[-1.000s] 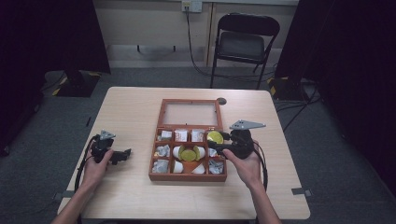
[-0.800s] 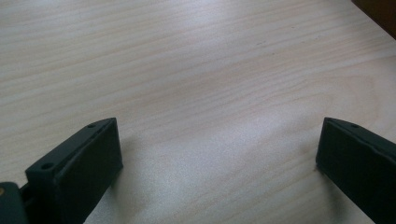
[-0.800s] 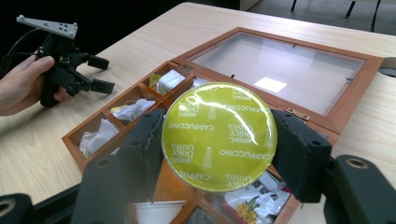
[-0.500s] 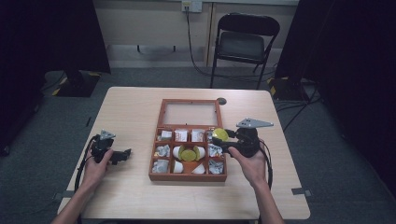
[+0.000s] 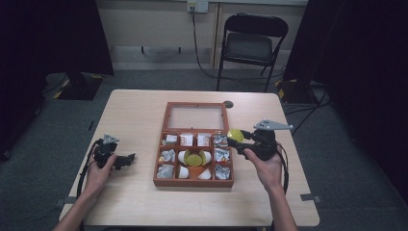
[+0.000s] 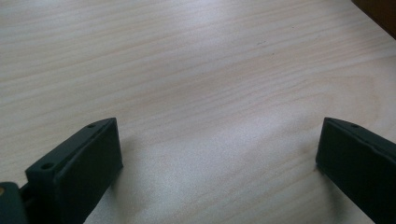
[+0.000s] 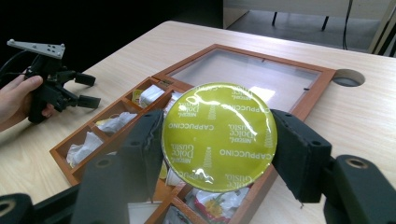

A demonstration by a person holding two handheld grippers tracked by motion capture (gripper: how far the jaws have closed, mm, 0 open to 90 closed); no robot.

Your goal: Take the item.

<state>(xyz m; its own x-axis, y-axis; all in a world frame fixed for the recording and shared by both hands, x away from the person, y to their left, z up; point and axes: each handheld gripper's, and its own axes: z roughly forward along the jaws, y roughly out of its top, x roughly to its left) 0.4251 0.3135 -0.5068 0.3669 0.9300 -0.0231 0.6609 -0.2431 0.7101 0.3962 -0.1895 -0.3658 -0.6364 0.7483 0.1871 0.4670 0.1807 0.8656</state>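
A yellow-green coffee capsule [image 7: 218, 135] printed with "Cappuccino" faces the camera, and my right gripper [image 7: 218, 154] is shut on it, one jaw on each side. In the high view that capsule [image 5: 234, 134] hangs just above the right rim of the wooden compartment box [image 5: 192, 182], with the right gripper [image 5: 236, 138] pointing left. A second yellow-green capsule [image 5: 194, 158] lies in the box's middle compartment. My left gripper [image 5: 128, 160] rests on the table left of the box. Its jaws stand wide open over bare wood [image 6: 219, 158].
The box's glass lid [image 5: 196, 117] lies open flat behind the compartments, which hold white capsules and wrapped packets [image 5: 167, 156]. A round cable hole [image 5: 228, 104] sits in the table beyond the lid. A black folding chair [image 5: 250, 43] stands behind the table.
My right gripper has carried the yellow-green capsule to the right and slightly up, from over the box's upper right compartments to its right rim. The left gripper has stayed put.
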